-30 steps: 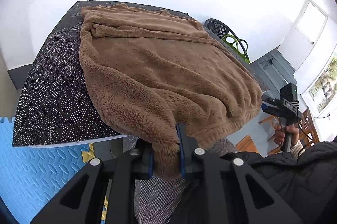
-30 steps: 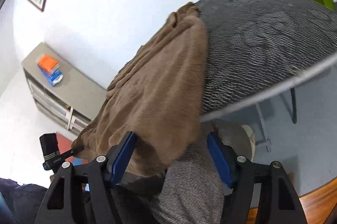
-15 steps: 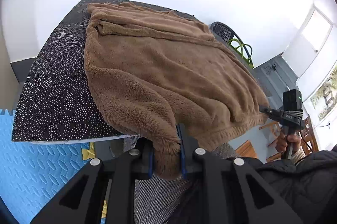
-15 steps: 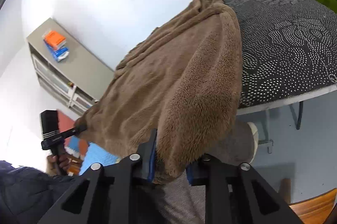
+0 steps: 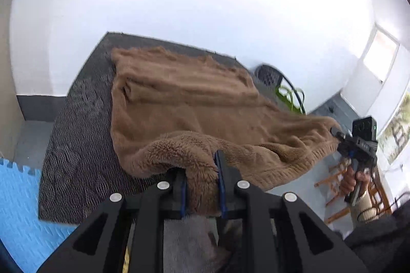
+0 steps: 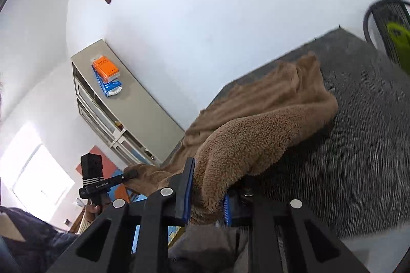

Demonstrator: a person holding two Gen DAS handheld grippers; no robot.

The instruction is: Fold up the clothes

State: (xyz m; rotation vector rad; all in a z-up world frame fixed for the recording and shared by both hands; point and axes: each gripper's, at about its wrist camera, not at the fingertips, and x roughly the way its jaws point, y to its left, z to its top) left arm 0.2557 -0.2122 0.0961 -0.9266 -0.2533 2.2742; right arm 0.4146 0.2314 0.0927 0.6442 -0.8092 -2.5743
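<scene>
- Table (image 5: 77,144), dark dotted cover, 1 seen: more of the near top is bared vs 1.0 s ago, when the hem hung over the near edge.
- Brown fleece garment (image 5: 184,98), 1 seen: far part lies flat on the table, near hem is now lifted clear of the edge and carried up and inward. Hem is stretched in the air betw. the 2 grippers, a sag in the middle. Judged: a hem-to-collar fold is under way; not yet laid down.
- Grippers, 2 counted:
  - left gripper (image 5: 201,185): fingers narrow, clamped on a thick roll of hem at the garment's left corner; clamped likewise 1.0 s ago.
  - right gripper (image 6: 207,193): fingers pinched on the right hem corner; wide and empty 1.0 s ago, closed on fleece by 0.5 s ago.
- Chair (image 6: 387,24) w/ green item, 1, behind the table.
- Cabinet (image 6: 123,103), 1; boxes (image 6: 106,74) on top, count unclear (orange over blue).
</scene>
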